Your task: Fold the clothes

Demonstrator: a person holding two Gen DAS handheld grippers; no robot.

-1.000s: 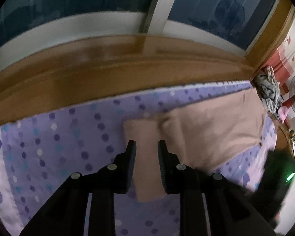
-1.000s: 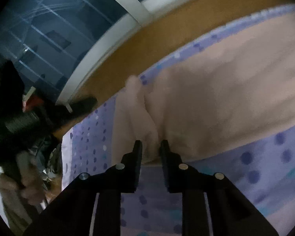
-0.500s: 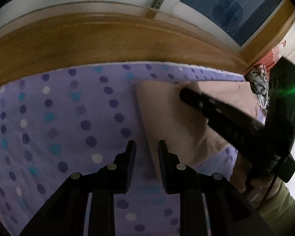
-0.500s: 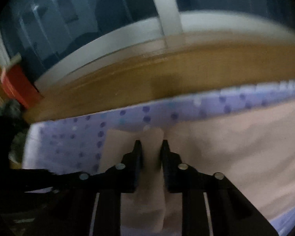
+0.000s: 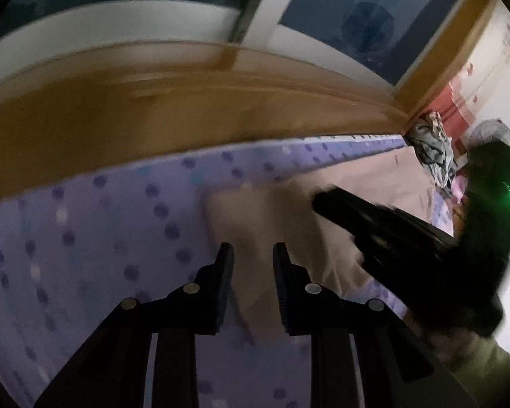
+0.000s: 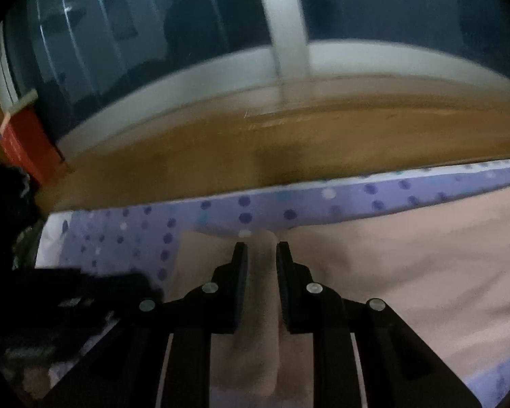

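Note:
A pale pink garment (image 5: 272, 217) lies spread on a purple dotted bedsheet (image 5: 119, 224). My left gripper (image 5: 253, 255) hovers over the garment's near left edge, its jaws a narrow gap apart with nothing pinched. My right gripper (image 6: 261, 251) is shut on a raised ridge of the pink garment (image 6: 408, 272) near its far edge. In the left wrist view the right gripper (image 5: 323, 200) reaches in from the right, tip on the cloth. The left gripper (image 6: 85, 285) shows as a dark blur at the lower left of the right wrist view.
A wide wooden ledge (image 5: 187, 119) runs behind the bed under dark windows. A heap of grey clothes (image 5: 431, 149) and a fan (image 5: 489, 136) stand at the far right. A red box (image 6: 23, 139) sits on the ledge's left end. A sleeve shows at lower right.
The right gripper has swung over the garment, rolled level and closed on a fold of it. The left gripper has tipped down and sunk toward the garment's left edge.

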